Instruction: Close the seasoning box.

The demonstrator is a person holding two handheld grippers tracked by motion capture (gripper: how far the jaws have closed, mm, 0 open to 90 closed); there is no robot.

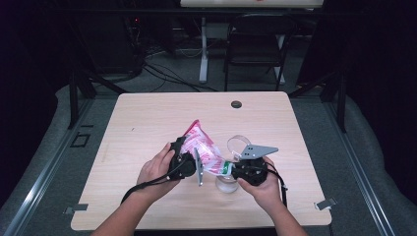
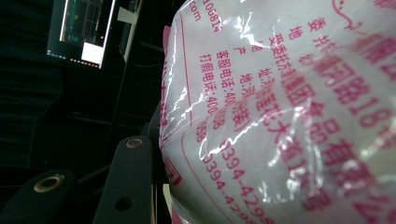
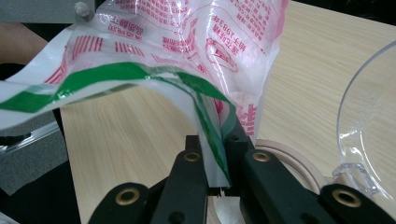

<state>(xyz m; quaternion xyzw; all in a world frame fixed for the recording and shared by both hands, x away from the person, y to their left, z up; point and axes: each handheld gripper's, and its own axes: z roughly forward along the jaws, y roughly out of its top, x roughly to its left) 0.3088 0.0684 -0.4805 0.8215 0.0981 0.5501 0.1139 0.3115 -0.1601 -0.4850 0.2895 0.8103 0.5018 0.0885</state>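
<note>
A white plastic bag [image 1: 202, 146] with pink print and a green-striped end hangs above the table between both grippers. My left gripper [image 1: 189, 156] holds its bulging body; in the left gripper view the bag [image 2: 289, 116] presses against the one visible jaw and hides the other. My right gripper [image 1: 230, 170] is shut on the green-striped end. In the right gripper view both jaws of the gripper [image 3: 215, 161] pinch that folded edge of the bag [image 3: 187, 56]. A person's hands grip both tools.
A clear plastic cup [image 1: 238, 143] [image 3: 366, 126] stands just behind the right gripper. A round glass vessel [image 1: 226, 185] [image 3: 292, 161] sits under the bag's end. The wooden table [image 1: 147, 113] has a cable hole [image 1: 236, 104]. A folding chair [image 1: 255, 44] stands beyond.
</note>
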